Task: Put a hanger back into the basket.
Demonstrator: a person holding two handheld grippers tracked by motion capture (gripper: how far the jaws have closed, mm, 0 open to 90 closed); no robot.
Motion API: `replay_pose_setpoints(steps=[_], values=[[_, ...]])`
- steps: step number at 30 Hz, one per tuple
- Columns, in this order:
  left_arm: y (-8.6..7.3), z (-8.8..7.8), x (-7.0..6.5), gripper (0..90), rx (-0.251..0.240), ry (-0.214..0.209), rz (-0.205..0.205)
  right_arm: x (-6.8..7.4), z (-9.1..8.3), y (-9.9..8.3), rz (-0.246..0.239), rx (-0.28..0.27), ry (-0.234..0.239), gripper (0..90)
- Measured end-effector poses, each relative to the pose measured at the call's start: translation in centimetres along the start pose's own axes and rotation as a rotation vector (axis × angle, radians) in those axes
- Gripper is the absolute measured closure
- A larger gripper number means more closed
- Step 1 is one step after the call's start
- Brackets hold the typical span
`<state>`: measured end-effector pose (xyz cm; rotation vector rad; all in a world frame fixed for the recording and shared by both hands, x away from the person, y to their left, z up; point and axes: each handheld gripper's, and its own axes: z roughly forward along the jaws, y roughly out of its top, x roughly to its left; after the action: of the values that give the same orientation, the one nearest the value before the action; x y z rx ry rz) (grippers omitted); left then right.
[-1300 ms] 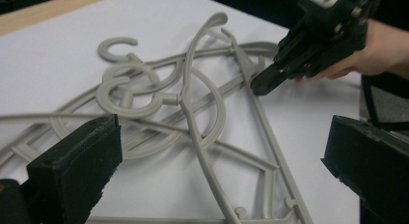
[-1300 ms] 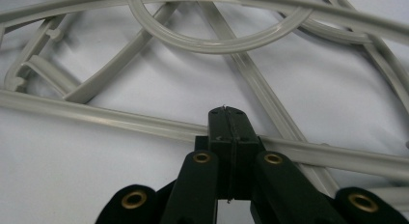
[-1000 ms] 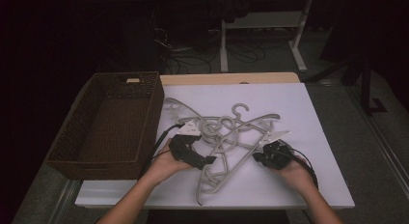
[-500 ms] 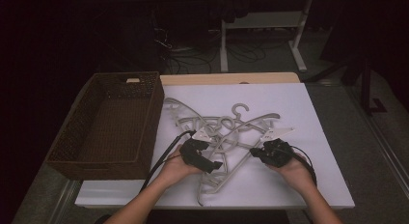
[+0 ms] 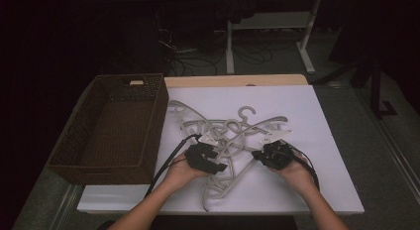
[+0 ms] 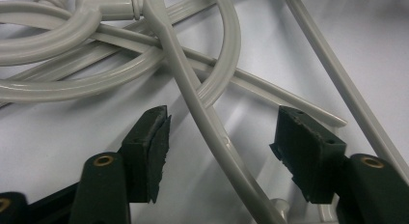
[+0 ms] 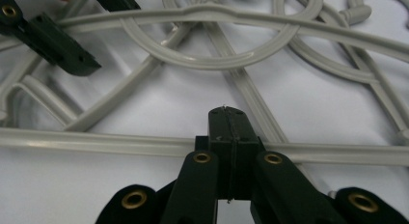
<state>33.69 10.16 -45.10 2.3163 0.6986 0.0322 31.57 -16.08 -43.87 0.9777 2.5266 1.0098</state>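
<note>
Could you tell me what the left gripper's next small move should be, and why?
Probably finish closing. The left gripper has just been closing, and one hanger bar runs between its fingers, which don't touch it yet. The hangers lie tangled, so a firm grip should come before any lift.

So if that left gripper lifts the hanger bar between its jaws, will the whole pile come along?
Probably partly. The hangers lie crossed and hooked through each other, so neighbours may drag. The bar looks thin, smooth plastic: likely light and stiff, perhaps slippery. The left gripper has been closing around it, pads not yet touching.
</note>
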Motion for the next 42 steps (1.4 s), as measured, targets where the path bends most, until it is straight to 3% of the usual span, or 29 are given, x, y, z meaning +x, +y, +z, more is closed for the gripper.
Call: replay_pose_setpoints(steps=[4,7,10,15,23,33,42], values=[[0.0,-0.1,0.1,48.1,0.003,-0.007,-0.006,-0.1,0.1,-0.1,-0.001,0.008,0.001,88.8],[0.2,0.1,0.1,59.7,0.009,-0.026,-0.015,0.0,0.3,-0.1,-0.002,0.014,0.003,88.8],[0.3,0.0,0.0,66.7,0.02,-0.014,-0.007,0.0,0.3,-0.2,-0.004,0.021,0.002,88.8],[0.6,-0.5,-0.1,68.2,-0.013,-0.008,-0.028,-0.1,0.3,-0.3,0.0,0.021,0.005,88.8],[2.1,-2.4,-0.2,72.6,-0.136,-0.06,-0.072,0.0,0.2,-0.2,0.004,0.014,0.002,88.8],[2.7,-3.4,-0.8,77.7,-0.199,-0.127,-0.135,0.0,0.0,-0.2,-0.002,-0.002,0.012,88.8],[3.2,-4.7,-1.8,79.4,-0.253,-0.104,-0.123,0.1,-0.9,-0.1,0.002,-0.049,0.031,88.8]])
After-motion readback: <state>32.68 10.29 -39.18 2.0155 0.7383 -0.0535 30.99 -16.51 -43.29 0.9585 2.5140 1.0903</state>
